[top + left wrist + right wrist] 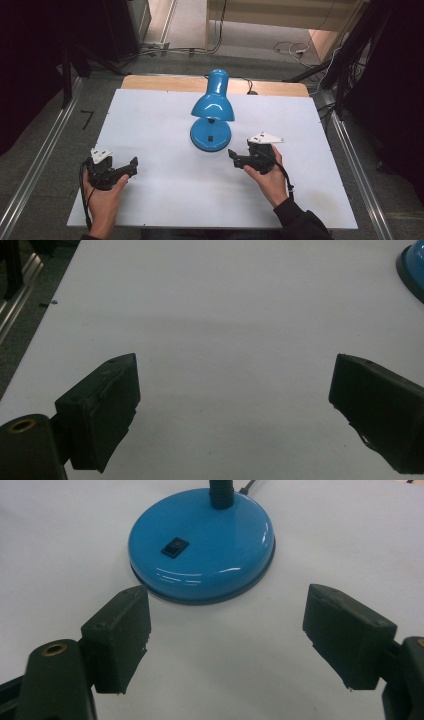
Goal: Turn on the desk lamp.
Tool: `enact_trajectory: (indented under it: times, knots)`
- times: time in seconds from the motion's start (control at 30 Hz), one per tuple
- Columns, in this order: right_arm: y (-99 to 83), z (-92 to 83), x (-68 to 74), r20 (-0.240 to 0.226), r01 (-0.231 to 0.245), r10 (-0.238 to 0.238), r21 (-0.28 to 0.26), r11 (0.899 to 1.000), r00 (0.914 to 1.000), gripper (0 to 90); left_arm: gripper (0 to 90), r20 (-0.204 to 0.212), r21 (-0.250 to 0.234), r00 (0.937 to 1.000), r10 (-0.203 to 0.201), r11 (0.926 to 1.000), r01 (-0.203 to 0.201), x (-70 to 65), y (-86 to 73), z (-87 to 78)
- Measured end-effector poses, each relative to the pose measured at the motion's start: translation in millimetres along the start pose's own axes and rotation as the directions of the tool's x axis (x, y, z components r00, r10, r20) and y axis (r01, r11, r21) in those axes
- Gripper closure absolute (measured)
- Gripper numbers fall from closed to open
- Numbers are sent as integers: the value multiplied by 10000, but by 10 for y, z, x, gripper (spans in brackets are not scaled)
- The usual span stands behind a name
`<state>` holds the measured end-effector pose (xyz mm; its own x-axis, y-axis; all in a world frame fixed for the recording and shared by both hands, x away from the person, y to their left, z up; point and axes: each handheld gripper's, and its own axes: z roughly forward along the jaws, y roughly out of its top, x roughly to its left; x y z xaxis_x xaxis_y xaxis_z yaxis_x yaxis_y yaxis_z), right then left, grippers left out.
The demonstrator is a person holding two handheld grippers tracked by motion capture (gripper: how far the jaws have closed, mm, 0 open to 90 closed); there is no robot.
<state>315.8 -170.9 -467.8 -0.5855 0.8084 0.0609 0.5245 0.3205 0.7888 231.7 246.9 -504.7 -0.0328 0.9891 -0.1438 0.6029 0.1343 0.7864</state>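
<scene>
- A blue desk lamp (211,112) is standing on the white table (150,115), near its middle and towards the far edge; its round base (202,542) is lying flat, with a small black rocker switch (175,547) set into the top.
- The right gripper (227,630) is hovering just beside the base with its jaws spread wide and gripping nothing; the left gripper (235,400) is resting well apart from the lamp, jaws likewise spread, with bare table between them.
- The base is looking glossy and hard, probably painted metal and weighted, so likely slippery under the pads; its low rim is offering little to pinch.
- The dark neck (220,492) is seeming the surer hold; the shade (214,100), smooth and rounded, may be sliding out of a pinch.
- The neck is being cut off at the top of the right gripper view and mostly hidden under the shade from above; whether it bends I cannot tell.
- A cord (247,86) is trailing off behind the lamp; its far end is hard to make out.
</scene>
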Motion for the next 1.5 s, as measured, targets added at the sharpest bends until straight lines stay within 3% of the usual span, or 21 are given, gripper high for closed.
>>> enact_trajectory:
  times: [1.07, 1.37, 1.5]
  knots:
    - [128, 232, 154, -175, 236, -236, -47, 9997, 9996, 205, 71, 15, -33, 10000, -10, 10000, 10, 9, 1, 2]
    - [144, 293, 193, -188, 316, -318, -73, 9995, 9993, 244, 71, 36, -45, 10000, -22, 10000, 22, 8, 4, 2]
    - [159, 312, 205, -226, 380, -384, -171, 9991, 9990, 311, 71, 47, -55, 10000, -37, 10000, 37, 10, 3, 2]
